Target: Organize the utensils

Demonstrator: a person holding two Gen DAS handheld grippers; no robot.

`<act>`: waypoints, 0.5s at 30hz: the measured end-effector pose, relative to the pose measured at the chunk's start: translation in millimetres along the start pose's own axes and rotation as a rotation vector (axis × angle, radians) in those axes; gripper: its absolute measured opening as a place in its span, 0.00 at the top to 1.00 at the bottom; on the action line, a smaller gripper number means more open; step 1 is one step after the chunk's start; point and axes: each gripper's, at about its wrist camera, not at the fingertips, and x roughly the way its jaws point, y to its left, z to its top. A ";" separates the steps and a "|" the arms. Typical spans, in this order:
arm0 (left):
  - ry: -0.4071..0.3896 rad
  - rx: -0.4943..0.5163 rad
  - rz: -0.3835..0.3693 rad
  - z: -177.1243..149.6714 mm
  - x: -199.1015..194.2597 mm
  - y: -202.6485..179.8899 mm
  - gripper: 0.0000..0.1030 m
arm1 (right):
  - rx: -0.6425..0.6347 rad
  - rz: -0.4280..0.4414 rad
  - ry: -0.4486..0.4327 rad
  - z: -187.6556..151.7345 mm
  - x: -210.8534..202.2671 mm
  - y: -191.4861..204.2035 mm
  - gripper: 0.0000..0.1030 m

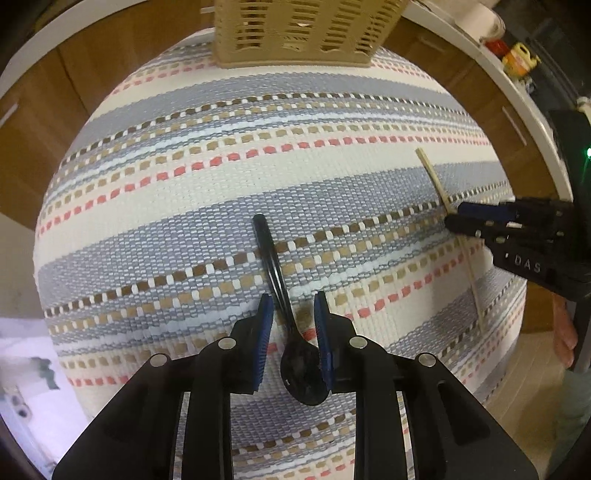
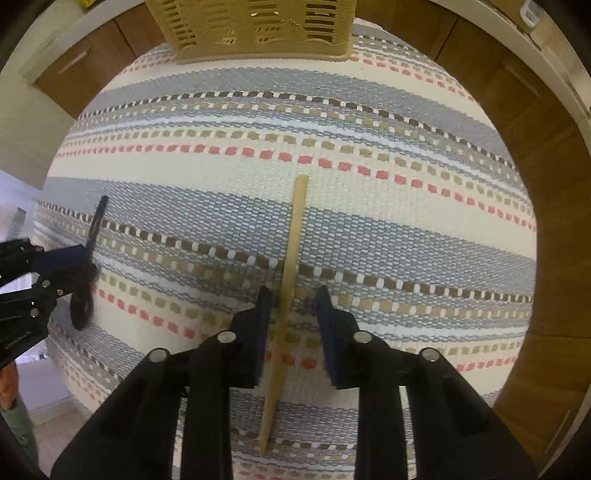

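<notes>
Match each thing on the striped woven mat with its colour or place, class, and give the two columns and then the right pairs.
Things:
1. glossy plastic spoon
2. thin wooden chopstick
3. slotted plastic utensil basket
4. left gripper

Descriptions:
A. beige, at the mat's far edge
B. black, lying on the mat
C. straddling the spoon's neck
D. pale tan, between the right gripper's pads

Pairs: 1-B, 2-D, 3-A, 4-C

One black spoon (image 1: 275,273) is lying at centre frame. One wooden chopstick (image 2: 288,295) is lying mid-frame in the right wrist view. One beige slotted basket (image 1: 303,33) is sitting at the top edge. One striped woven mat (image 1: 221,177) is lying underneath.
</notes>
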 end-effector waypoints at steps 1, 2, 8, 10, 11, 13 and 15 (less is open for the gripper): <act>0.005 0.009 0.013 1.0 0.5 -3.5 0.79 | -0.002 -0.003 0.000 0.5 0.1 0.8 0.79; 0.008 0.014 0.027 2.0 1.0 -7.2 0.79 | -0.006 -0.010 0.000 1.1 0.3 2.6 0.80; 0.022 0.108 0.138 4.1 5.8 -34.4 0.79 | -0.052 -0.028 -0.008 4.5 0.7 14.8 0.87; 0.016 0.119 0.166 5.3 7.6 -41.7 0.80 | -0.061 -0.033 -0.012 4.9 0.4 17.3 0.88; 0.010 0.119 0.177 5.1 7.7 -43.8 0.84 | -0.062 -0.029 -0.014 5.0 0.3 18.3 0.89; -0.004 0.117 0.191 4.2 6.9 -46.8 0.92 | -0.068 -0.033 -0.020 -0.1 0.3 22.3 0.91; -0.016 0.104 0.199 4.5 8.0 -45.1 0.97 | -0.075 -0.027 -0.025 -4.0 -1.5 24.1 0.95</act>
